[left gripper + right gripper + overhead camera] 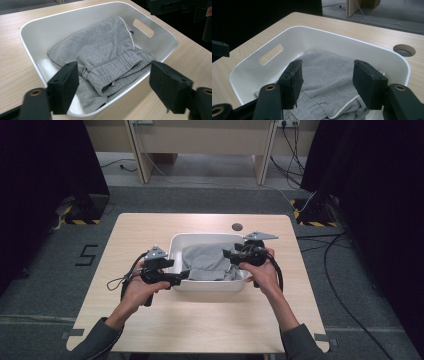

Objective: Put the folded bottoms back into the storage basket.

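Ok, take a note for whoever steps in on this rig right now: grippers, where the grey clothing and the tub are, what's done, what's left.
Left gripper: open, nothing between its jaws, at the near left corner of the white tub.
Right gripper: open, empty, above the tub's right side.
Grey garment: folded, lying inside the tub, elastic waistband toward the left gripper's side; neither gripper touches it.
Tub sits mid-table, upright.
Done: garment appears to be placed in the tub and let go.
Left: probably just pull both grippers clear; tidy the fold hanging near the rim if needed.
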A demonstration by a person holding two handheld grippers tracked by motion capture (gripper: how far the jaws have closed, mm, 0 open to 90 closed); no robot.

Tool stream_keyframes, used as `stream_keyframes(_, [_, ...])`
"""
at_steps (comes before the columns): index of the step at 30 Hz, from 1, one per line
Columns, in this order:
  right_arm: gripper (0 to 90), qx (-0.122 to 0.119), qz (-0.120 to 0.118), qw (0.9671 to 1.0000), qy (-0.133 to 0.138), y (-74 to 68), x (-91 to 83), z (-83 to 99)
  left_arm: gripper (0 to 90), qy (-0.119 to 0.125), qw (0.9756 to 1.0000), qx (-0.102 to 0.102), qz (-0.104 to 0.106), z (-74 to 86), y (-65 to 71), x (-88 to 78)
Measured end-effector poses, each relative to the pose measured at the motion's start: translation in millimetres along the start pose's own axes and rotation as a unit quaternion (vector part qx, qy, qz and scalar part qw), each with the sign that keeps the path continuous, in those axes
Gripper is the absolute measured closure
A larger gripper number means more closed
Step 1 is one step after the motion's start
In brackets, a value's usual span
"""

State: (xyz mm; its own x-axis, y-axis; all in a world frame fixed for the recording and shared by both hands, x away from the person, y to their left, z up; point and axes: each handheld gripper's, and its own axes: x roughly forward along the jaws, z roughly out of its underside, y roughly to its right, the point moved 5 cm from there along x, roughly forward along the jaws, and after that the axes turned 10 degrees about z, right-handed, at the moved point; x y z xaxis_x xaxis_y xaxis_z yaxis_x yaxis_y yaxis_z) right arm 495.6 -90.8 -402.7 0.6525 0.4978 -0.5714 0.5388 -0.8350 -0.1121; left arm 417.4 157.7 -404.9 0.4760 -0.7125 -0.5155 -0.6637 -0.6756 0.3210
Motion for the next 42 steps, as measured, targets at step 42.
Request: stream_keyframes(42, [33.0, -0.017, -0.019, 0.9985, 0.048, -5.1, -81.3, 78.3, 21.4, 0.027, 0.9987, 0.036, 0.023, 59.9, 43.8, -33.5])
